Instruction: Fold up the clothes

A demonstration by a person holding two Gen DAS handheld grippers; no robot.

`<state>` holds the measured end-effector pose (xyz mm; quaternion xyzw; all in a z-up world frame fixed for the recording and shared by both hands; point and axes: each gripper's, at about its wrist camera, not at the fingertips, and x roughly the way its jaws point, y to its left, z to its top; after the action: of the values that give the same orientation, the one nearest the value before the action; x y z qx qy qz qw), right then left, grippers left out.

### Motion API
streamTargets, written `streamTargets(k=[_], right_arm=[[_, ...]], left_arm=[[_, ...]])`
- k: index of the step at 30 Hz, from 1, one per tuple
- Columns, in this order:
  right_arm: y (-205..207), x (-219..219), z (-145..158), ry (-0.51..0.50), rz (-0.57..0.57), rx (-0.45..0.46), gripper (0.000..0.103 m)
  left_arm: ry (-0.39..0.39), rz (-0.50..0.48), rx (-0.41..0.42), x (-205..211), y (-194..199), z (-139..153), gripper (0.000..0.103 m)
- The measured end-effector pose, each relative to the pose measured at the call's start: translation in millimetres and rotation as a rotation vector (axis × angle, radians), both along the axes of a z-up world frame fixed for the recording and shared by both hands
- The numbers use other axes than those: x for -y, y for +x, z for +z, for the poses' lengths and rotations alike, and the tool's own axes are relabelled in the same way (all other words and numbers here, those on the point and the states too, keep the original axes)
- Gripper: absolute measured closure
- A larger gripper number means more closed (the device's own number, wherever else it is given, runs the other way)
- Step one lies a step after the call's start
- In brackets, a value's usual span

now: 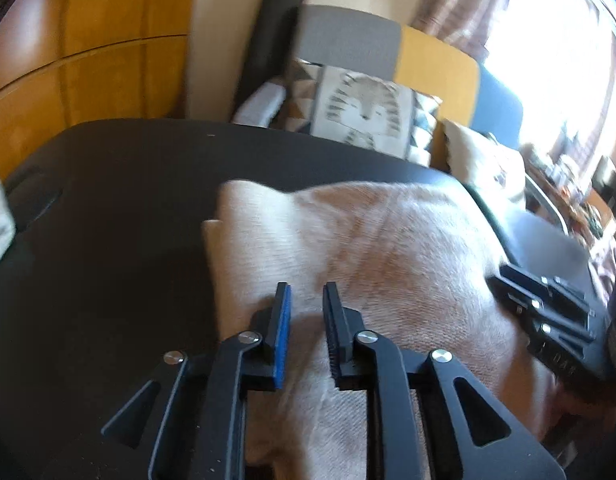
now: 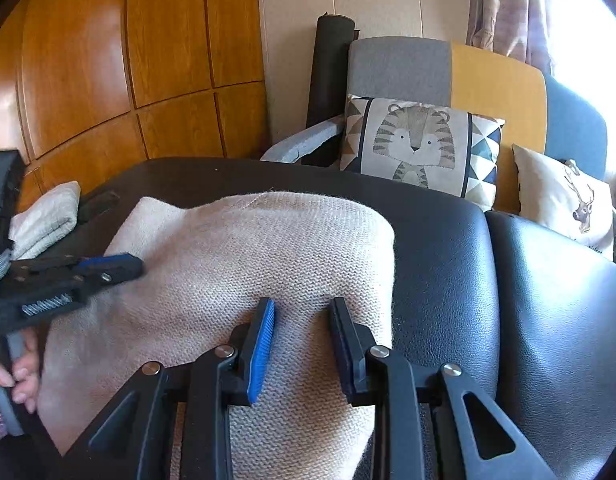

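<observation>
The left tongs (image 1: 306, 292) sit over the near left part of a beige knitted garment (image 1: 387, 248), their two black fingers spread a little with nothing between them, one lined with a blue pad (image 1: 283, 336). The right tongs (image 2: 302, 308) are spread too, wider, empty, poised over the near right part of that same garment (image 2: 244, 264), close to its rounded right fold. From the right wrist view the left tongs (image 2: 108, 266) reach in from the left edge, and a hand (image 2: 16, 376) grips their grey handle.

The garment lies folded on a black leather tabletop (image 2: 447, 240), covering its middle and running to the near edge; its far corners are rounded over. A seam (image 2: 492, 320) splits the dark surface to the right of the cloth. At the far left edge of the tabletop rests a cream folded cloth (image 2: 48, 216).

Beyond the far edge stands a grey, yellow and blue chair (image 2: 467, 72) with a tiger-print cushion (image 2: 419, 144) and a white deer-print cushion (image 2: 563, 196). Orange wooden panels (image 2: 128, 60) line the wall on the left.
</observation>
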<state>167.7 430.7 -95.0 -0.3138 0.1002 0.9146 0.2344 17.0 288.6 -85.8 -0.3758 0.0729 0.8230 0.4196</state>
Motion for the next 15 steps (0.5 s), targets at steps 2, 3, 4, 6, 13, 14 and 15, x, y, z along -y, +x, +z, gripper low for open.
streamTargets(k=[2,3,4,6,13,14,15], right_arm=[[0.7,-0.4,0.3,0.0,0.0,-0.001,0.076],[1.1,-0.7,0.4,-0.001,0.001,-0.002,0.076],[1.6,-1.1,0.7,-0.001,0.002,-0.002,0.076],[1.9,-1.5,1.0,-0.001,0.003,-0.003,0.076],[2.0,-0.1,1.7,0.009,0.003,-0.005,0.074],[1.9,0.2,2.0,0.009,0.004,-0.004,0.074],[1.3,0.2,3.2,0.008,0.007,0.0,0.073]], left_arm=[[-0.025,0.011,-0.007,0.8,0.2,-2.6,0.08],[-0.038,0.008,-0.019,0.0,1.5,-5.9,0.08],[-0.055,0.003,-0.035,-1.3,3.3,-10.2,0.08],[-0.061,0.001,-0.048,-1.1,5.3,-13.2,0.078],[-0.059,0.005,-0.081,2.1,10.9,-19.0,0.077],[-0.059,0.005,-0.085,2.6,11.7,-19.9,0.077],[-0.059,0.006,-0.09,3.0,12.5,-20.7,0.077]])
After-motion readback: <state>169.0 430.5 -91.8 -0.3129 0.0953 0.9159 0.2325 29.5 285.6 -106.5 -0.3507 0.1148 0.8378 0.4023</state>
